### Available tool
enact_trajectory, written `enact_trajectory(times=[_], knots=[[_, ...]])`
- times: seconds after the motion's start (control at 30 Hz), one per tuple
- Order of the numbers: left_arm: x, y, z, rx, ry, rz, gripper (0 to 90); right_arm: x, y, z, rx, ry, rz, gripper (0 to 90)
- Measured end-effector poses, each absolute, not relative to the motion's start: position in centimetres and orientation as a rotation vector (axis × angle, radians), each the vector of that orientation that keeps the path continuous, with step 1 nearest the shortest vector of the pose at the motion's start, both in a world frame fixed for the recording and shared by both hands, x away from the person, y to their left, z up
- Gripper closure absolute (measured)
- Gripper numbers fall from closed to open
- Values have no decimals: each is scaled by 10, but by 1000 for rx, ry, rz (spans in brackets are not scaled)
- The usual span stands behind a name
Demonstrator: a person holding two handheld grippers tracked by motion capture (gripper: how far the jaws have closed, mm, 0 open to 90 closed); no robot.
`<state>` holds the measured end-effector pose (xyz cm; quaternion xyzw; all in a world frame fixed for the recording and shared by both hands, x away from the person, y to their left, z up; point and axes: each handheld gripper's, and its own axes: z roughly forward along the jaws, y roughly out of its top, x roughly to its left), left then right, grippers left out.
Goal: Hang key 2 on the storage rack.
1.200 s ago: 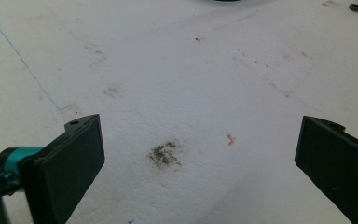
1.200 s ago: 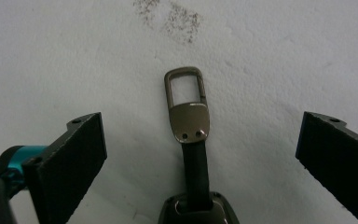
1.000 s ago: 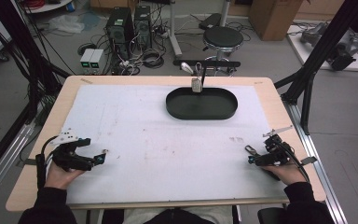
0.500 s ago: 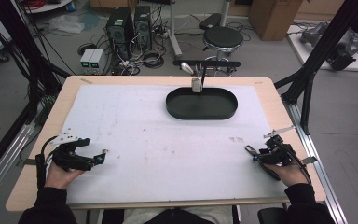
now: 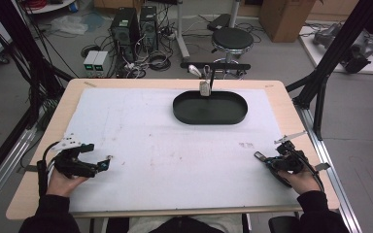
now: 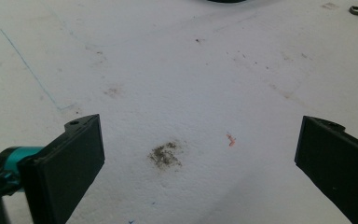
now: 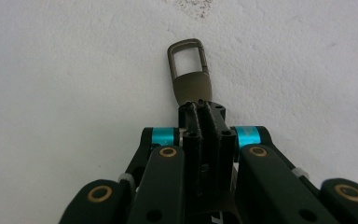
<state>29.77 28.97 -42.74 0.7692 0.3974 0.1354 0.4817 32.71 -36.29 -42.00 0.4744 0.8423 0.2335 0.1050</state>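
A bronze metal snap clip (image 7: 189, 70) lies on the white table sheet (image 5: 165, 145), loop end pointing away. My right gripper (image 7: 201, 106) has just been closing and is now shut on the clip's flat end. From above, that gripper (image 5: 270, 160) sits at the near right of the table, with the clip (image 5: 260, 156) sticking out to its left. My left gripper (image 5: 103, 165) rests at the near left, open. In the left gripper view its fingers (image 6: 74, 158) stand wide apart over bare, stained sheet, and the left gripper (image 6: 200, 158) has nothing between them.
A black oval tray (image 5: 179, 109) sits at the far middle of the table, with a small silver object (image 5: 204, 87) at its far rim. A black post (image 5: 320, 97) rises by the table's right edge. Stool, computers and cables stand on the floor beyond.
The right gripper's jaws have come together onto the clip. Both hands have stayed where they were.
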Motion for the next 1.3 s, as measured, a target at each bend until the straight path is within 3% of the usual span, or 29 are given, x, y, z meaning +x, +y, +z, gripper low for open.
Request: enact_trajectory(times=[0.37, 0.83, 1.3], knots=[[297, 290, -427, 1868, 965, 325, 18, 323, -363, -398, 1375, 2469, 816, 866], [299, 292, -427, 1854, 961, 321, 18, 334, -337, -361, 1314, 2442, 942, 864], [300, 293, -428, 1849, 960, 316, 18, 349, -310, -346, 1268, 2421, 1037, 863]])
